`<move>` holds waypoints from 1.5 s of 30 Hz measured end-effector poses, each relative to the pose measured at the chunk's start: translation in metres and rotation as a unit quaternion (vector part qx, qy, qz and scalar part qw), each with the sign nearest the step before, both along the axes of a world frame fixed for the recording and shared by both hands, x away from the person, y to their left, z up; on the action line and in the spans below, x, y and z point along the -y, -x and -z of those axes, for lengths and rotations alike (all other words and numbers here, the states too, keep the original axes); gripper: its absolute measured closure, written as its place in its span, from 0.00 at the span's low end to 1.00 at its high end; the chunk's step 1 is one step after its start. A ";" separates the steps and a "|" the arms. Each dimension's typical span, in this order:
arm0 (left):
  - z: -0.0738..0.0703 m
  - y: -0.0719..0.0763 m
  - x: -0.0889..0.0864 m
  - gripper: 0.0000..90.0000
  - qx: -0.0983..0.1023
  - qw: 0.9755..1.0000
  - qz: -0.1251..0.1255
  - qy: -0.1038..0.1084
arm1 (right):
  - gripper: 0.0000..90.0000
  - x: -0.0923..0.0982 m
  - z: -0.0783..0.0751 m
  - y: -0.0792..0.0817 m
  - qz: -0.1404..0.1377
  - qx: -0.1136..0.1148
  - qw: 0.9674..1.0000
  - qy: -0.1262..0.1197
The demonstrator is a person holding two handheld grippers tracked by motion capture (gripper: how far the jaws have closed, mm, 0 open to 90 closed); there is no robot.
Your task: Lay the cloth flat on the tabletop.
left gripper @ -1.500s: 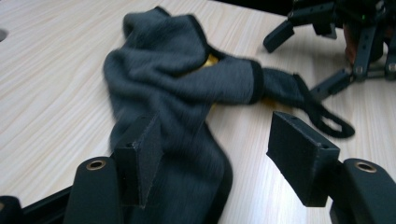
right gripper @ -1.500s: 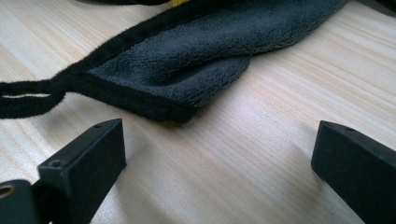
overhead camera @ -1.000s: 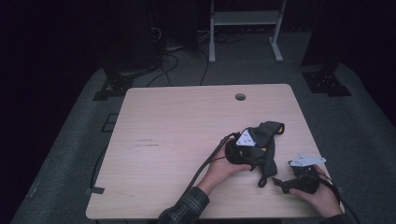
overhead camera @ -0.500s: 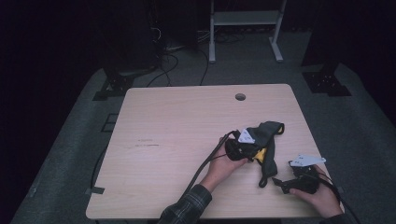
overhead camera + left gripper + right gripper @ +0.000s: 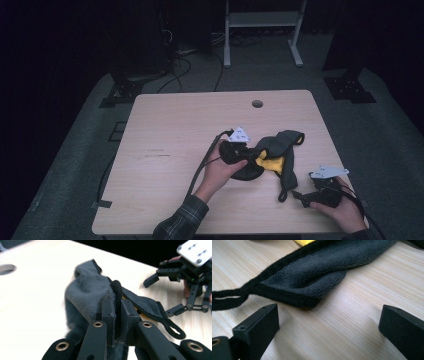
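Left gripper [image 5: 117,326] fingers just clamped shut on grey cloth [image 5: 280,150] edge. Lift slow. Right gripper [image 5: 329,322] fingers wide open, ready for loop corner [image 5: 227,300] on desk [image 5: 170,130].

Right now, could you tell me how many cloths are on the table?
1 for certain: a dark grey cloth with a yellow patch, right of centre, pinched by the left gripper. The yellow may be a second cloth tucked inside.

Dim rm, grey carpet floor [image 5: 75,165]; white stand [image 5: 262,20] at 12, dark equip w/ cables [image 5: 175,47] at 11.
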State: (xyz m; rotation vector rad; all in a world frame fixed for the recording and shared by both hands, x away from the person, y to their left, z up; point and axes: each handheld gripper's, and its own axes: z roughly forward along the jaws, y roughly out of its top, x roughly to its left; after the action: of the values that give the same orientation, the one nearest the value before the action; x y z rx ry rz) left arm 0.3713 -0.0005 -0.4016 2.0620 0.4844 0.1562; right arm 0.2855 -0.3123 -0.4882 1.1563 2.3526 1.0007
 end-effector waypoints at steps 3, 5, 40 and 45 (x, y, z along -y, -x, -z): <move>-0.011 0.002 -0.023 0.92 0.007 1.000 -0.010 0.009 | 0.02 0.000 0.000 0.000 0.000 0.000 1.000 0.000; -0.015 0.004 -0.036 0.92 0.010 1.000 -0.017 0.013 | 0.02 0.000 0.000 0.000 0.000 -0.001 1.000 0.000; 0.000 0.004 -0.203 0.92 -0.005 0.987 -0.158 0.028 | 0.51 -0.080 -0.027 0.005 -0.105 0.002 0.994 -0.036; 0.002 -0.007 -0.208 0.92 -0.004 0.984 -0.176 0.025 | 0.60 -0.087 -0.017 -0.001 -0.108 -0.012 0.994 -0.002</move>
State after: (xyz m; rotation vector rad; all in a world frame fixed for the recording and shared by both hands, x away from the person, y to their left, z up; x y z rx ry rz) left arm 0.3780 0.2074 -0.4033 1.9138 0.8466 0.3416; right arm 0.2868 -0.2254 -0.4710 0.9339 2.5366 1.0669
